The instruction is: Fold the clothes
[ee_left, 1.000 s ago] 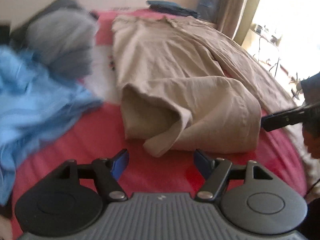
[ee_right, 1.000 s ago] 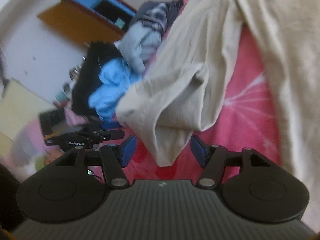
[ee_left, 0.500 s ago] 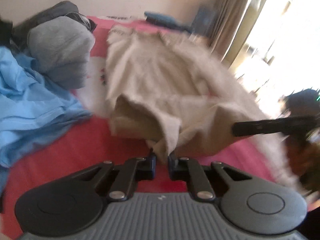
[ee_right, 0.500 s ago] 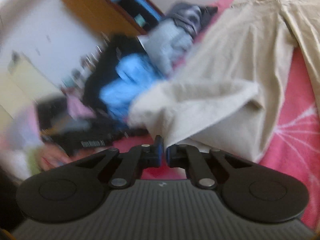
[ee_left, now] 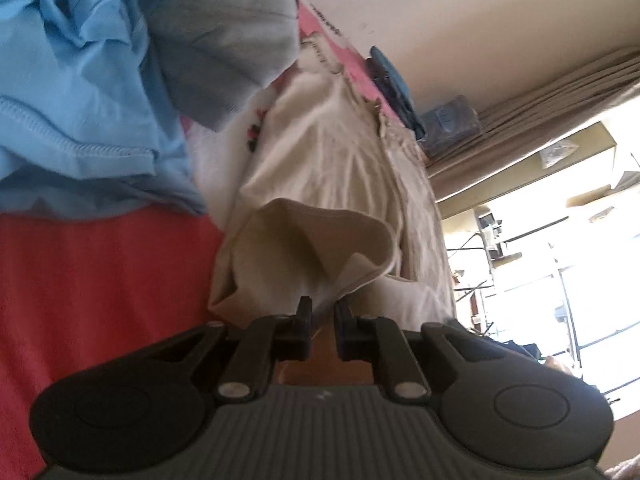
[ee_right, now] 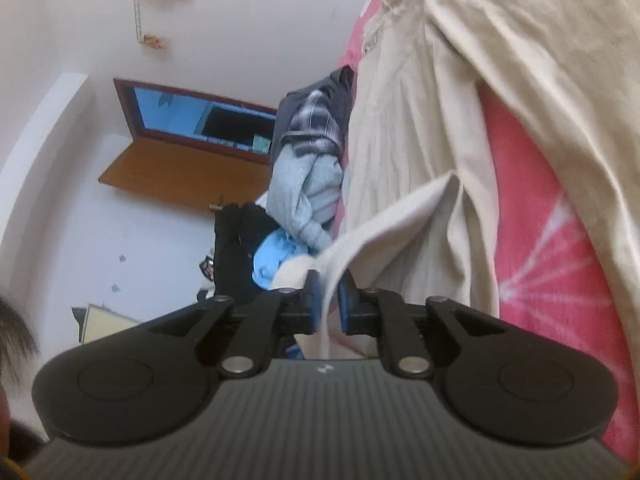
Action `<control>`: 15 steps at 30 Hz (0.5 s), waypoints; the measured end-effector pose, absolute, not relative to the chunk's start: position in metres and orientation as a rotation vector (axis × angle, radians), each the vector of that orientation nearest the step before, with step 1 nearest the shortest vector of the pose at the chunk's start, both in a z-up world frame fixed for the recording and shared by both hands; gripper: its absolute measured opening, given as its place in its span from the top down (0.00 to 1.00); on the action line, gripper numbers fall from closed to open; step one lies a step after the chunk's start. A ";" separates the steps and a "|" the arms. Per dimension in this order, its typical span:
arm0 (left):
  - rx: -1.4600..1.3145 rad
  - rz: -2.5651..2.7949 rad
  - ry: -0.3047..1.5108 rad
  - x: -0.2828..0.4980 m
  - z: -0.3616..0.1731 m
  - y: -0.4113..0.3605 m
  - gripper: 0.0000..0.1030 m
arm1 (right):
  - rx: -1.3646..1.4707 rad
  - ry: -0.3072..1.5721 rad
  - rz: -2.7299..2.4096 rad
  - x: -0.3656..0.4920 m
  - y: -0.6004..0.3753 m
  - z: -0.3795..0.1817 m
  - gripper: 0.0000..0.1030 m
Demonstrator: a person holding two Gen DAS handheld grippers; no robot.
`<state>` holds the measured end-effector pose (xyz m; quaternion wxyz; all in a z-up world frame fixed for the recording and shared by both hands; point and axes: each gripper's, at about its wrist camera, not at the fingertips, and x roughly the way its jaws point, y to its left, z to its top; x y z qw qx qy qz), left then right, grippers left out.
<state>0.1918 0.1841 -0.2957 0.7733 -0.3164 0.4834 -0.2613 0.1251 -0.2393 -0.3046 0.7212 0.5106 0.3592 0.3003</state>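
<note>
Both the left hand-held gripper and the right hand-held gripper pinch the near hem of the beige trousers, the right one's jaws opening slightly, and the trousers' long axis runs away from them up the bed.

cut off: crumpled light-blue cotton garment running off the frame's left edge | blurred: folded beige linen trousers beside it

Beige trousers lie spread on the red bedspread, hem lifted.
</note>
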 end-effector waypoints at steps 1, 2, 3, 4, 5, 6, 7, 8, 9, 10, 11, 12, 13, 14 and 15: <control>-0.683 -0.564 1.051 0.193 -0.298 0.184 0.89 | 1.111 0.806 0.662 0.122 -0.237 -0.305 0.60; -0.680 -0.561 1.055 0.194 -0.301 0.183 0.88 | 1.091 0.815 0.663 0.118 -0.235 -0.306 0.49; -0.678 -0.559 1.059 0.195 -0.303 0.183 0.86 | 1.064 0.819 0.673 0.116 -0.231 -0.305 0.48; -0.672 -0.560 1.063 0.195 -0.306 0.181 0.85 | 1.034 0.823 0.683 0.113 -0.228 -0.303 0.45; -0.662 -0.566 1.065 0.195 -0.307 0.180 0.81 | 0.996 0.831 0.692 0.109 -0.225 -0.301 0.42; -0.652 -0.571 1.067 0.195 -0.308 0.178 0.75 | 0.960 0.839 0.700 0.106 -0.221 -0.299 0.40; -0.638 -0.579 1.067 0.195 -0.309 0.177 0.71 | 0.922 0.846 0.715 0.102 -0.216 -0.297 0.37; -0.622 -0.588 1.066 0.193 -0.310 0.174 0.64 | 0.880 0.853 0.732 0.098 -0.211 -0.295 0.34; -0.600 -0.606 1.069 0.192 -0.311 0.171 0.56 | 0.842 0.862 0.745 0.095 -0.205 -0.294 0.33; -0.577 -0.624 1.073 0.190 -0.312 0.168 0.54 | 0.801 0.874 0.758 0.092 -0.200 -0.294 0.31; -0.552 -0.636 1.075 0.187 -0.312 0.166 0.53 | 0.761 0.885 0.767 0.089 -0.194 -0.293 0.31; -0.516 -0.645 1.080 0.184 -0.313 0.162 0.52 | 0.724 0.895 0.764 0.088 -0.189 -0.294 0.31; -0.480 -0.650 1.087 0.181 -0.315 0.159 0.52 | 0.691 0.903 0.758 0.088 -0.185 -0.294 0.31; -0.444 -0.654 1.094 0.178 -0.316 0.155 0.52 | 0.670 0.908 0.748 0.090 -0.182 -0.295 0.31; -0.413 -0.652 1.099 0.175 -0.318 0.151 0.53 | 0.655 0.912 0.739 0.092 -0.178 -0.296 0.31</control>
